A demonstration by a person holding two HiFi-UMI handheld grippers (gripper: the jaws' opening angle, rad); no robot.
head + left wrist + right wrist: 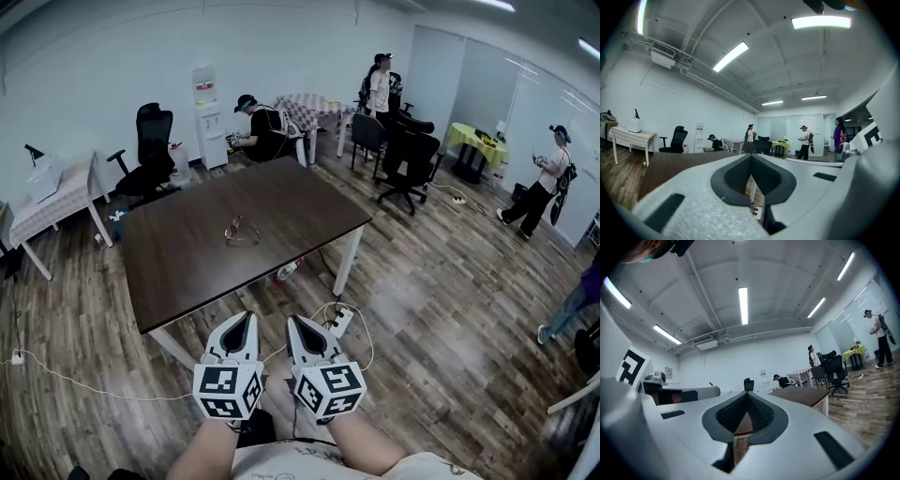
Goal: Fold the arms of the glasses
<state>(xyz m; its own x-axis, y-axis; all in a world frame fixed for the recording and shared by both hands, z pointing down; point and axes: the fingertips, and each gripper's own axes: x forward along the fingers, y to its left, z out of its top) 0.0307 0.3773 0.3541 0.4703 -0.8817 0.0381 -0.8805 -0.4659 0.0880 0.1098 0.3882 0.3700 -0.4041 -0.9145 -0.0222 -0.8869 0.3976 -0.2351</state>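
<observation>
A pair of thin-framed glasses (242, 231) lies near the middle of the dark brown table (187, 258), arms spread. Both grippers hover off the table's near edge, above the floor, and point level towards it. My left gripper (246, 319) is shut with nothing in it, and my right gripper (293, 322) beside it is shut and empty too. In the left gripper view the left gripper's (750, 155) dark pads meet at the tip, with the tabletop (670, 164) stretching beyond. In the right gripper view the right gripper's (746, 393) tips touch. The glasses show in neither gripper view.
A power strip (339, 322) and a white cable (84, 382) lie on the wood floor near the table's white legs. Black office chairs (150, 155) (408, 159) stand behind it. A cloth-covered side table (52, 202) is at left. Several people are at the room's far side.
</observation>
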